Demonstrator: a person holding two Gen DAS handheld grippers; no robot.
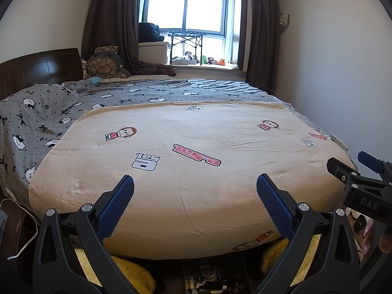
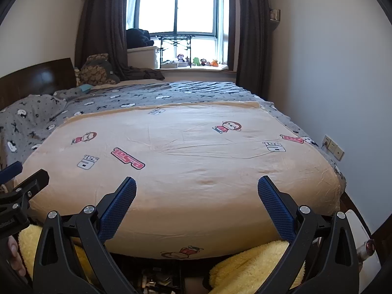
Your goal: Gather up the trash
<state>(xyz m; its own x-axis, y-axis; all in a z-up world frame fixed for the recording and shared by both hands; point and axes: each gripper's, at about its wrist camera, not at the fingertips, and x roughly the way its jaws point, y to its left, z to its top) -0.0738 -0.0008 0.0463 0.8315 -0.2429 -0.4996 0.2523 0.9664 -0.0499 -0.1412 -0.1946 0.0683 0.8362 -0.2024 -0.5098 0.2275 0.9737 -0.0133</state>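
My left gripper (image 1: 195,183) is open and empty, held at the foot of a bed over a beige blanket (image 1: 196,166) printed with monkeys. My right gripper (image 2: 196,185) is also open and empty, over the same blanket (image 2: 196,161). The right gripper also shows at the right edge of the left wrist view (image 1: 352,169), and the left gripper at the left edge of the right wrist view (image 2: 22,174). No piece of trash shows clearly on the blanket. A small teal item (image 1: 94,80) lies near the pillows at the far left.
A grey patterned blanket (image 1: 49,112) covers the far half of the bed. A dark headboard (image 1: 36,68) stands at the left, a wall with sockets (image 2: 333,147) at the right. Yellow fluffy fabric (image 2: 252,267) and cluttered items (image 1: 208,276) lie below the bed's foot.
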